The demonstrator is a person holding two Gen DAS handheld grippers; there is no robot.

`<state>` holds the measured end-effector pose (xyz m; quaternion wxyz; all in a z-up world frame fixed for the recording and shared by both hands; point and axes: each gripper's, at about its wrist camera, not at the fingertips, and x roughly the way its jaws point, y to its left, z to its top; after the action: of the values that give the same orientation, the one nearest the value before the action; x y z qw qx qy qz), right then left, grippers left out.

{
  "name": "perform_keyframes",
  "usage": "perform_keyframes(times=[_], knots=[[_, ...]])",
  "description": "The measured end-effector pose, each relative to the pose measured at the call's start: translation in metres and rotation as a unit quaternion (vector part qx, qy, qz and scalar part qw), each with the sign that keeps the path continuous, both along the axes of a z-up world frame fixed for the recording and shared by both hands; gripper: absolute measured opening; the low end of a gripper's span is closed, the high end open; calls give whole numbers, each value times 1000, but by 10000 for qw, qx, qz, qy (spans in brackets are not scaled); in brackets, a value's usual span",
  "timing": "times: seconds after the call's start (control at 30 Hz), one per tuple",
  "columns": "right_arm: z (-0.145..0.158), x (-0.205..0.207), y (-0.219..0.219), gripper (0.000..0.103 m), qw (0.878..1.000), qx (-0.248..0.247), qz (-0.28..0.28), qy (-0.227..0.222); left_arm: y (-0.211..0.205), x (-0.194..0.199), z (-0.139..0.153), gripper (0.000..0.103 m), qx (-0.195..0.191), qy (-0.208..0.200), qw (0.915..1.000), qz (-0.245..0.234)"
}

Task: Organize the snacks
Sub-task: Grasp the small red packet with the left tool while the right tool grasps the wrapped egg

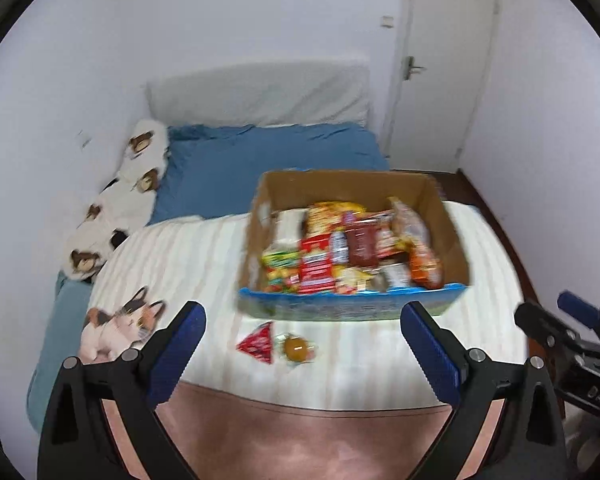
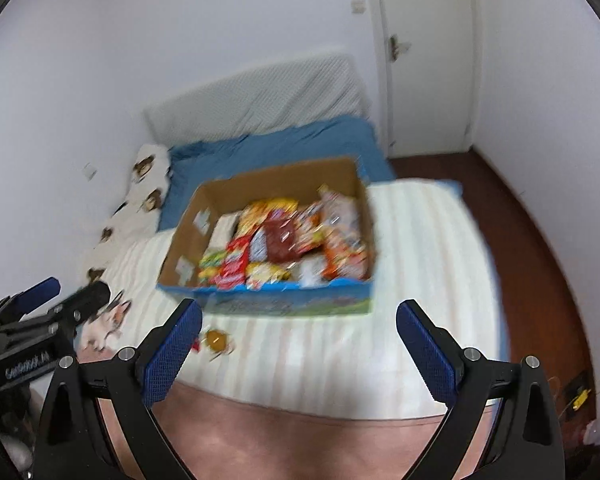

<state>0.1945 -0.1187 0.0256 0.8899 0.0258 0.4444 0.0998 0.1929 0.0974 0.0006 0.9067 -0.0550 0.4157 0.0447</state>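
- Two loose snacks lie on the bed in front of the box: a red triangular packet (image 1: 257,343) and, just beside it, a clear-wrapped round orange sweet (image 1: 295,347).
- Many more packets already fill the cardboard box (image 1: 352,307), which stands on the striped white blanket (image 1: 188,256) with its blue printed front wall facing the cameras.
- Both tongs are spread wide and hold nothing: the left tongs (image 1: 302,350) hang above the near edge of the bed with the two loose snacks between their tips, and the right tongs (image 2: 298,346) hover just to the side, the sweet (image 2: 217,340) near their left tip.
- Judged from this, the step in hand is the approach to the last stray items; the next move calls for lowering one pair of tongs over a single wrapper, pinching it, and lifting it over the box's front wall.
- Open blanket surrounds the snacks, so there is room to descend; the box wall stands near behind them, and the bed's pink near edge (image 1: 300,432) lies close below.
- Both views are blurred, so wrapper details cannot be read.
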Motion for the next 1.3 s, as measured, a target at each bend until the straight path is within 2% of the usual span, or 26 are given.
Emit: perform_keyframes(times=[0.17,0.3,0.37,0.4,0.43,0.57,0.67,0.7,0.73,0.77,0.8,0.97,1.13,1.17,1.2,1.23,1.27,1.3], knots=[[-63,24,37,100,9962,191,478,707,41,7,-44,100,218,485,9967,622],[-131,51,77,99,9878,378,716,1332,66,16,-90,100,401,1036,9896,918],[-163,64,96,95,9842,393,753,1553,78,20,-113,100,452,1323,9851,1004],[-176,70,103,84,9821,426,780,1661,83,22,-124,100,498,1473,9824,1038],[-190,75,111,79,9798,459,816,1768,89,25,-136,100,507,1623,9798,1053],[-237,95,144,79,9741,494,894,2016,107,31,-167,100,416,1992,9730,1091],[-266,104,163,79,9695,388,1006,2202,114,40,-182,100,327,2108,9718,1007],[-271,104,168,76,9707,278,1039,2149,116,46,-187,100,293,2135,9717,969],[-273,102,173,66,9725,76,1112,2045,117,52,-191,100,236,2168,9718,898],[-276,100,179,61,9721,-180,1207,2002,116,55,-194,100,145,2190,9724,788],[-277,98,178,55,9720,-210,1227,1994,114,59,-196,100,37,2202,9732,667],[-272,89,152,55,9736,-358,1055,1992,90,81,-203,100,-150,2189,9756,44],[-267,77,114,54,9745,-495,722,2068,49,105,-226,100,-49,2450,9671,-681],[-267,75,107,54,9747,-495,649,2082,42,107,-230,97,-9,2476,9659,-761],[-267,73,101,54,9747,-501,586,2096,38,111,-236,77,33,2505,9647,-811],[-267,71,97,54,9747,-500,521,2117,35,114,-243,47,40,2608,9619,-820],[-268,69,90,54,9746,-480,421,2146,36,115,-249,39,-57,2726,9589,-780],[-268,67,86,54,9747,-444,346,2163,38,113,-254,40,-220,2800,9572,-696]])
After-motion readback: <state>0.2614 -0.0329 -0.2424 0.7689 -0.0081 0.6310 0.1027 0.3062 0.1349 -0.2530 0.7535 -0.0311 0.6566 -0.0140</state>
